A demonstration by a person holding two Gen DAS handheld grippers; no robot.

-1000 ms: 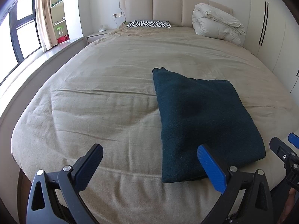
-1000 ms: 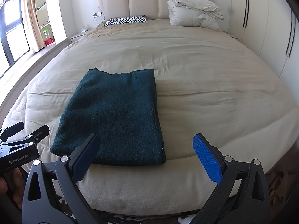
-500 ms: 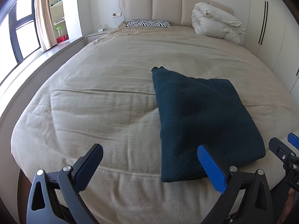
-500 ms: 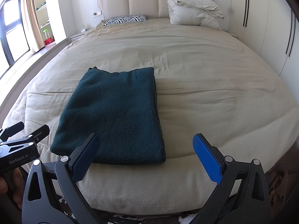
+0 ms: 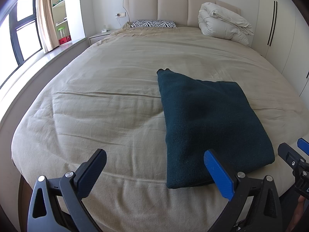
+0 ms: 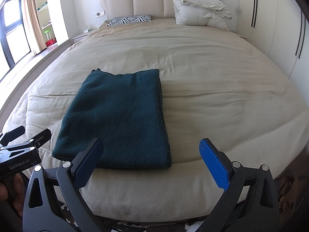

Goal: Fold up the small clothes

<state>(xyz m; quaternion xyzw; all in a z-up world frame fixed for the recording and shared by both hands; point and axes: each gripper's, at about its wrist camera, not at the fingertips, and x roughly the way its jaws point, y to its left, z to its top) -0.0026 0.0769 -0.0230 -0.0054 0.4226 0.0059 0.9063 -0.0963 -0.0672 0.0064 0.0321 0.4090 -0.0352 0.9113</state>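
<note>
my left tool and right tool gape empty at the bed's foot, the folded green garment lengthwise between them, its near edge closest.

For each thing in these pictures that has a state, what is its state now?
Dark teal knitted garment: folded, lying flat near the bed's foot edge.
White duvet: bundled up by the headboard.
Beige curtain: drawn aside.
Left hand-held gripper: open, empty.
Right hand-held gripper: open, empty.

Folded dark-teal garment flat on bed
</note>
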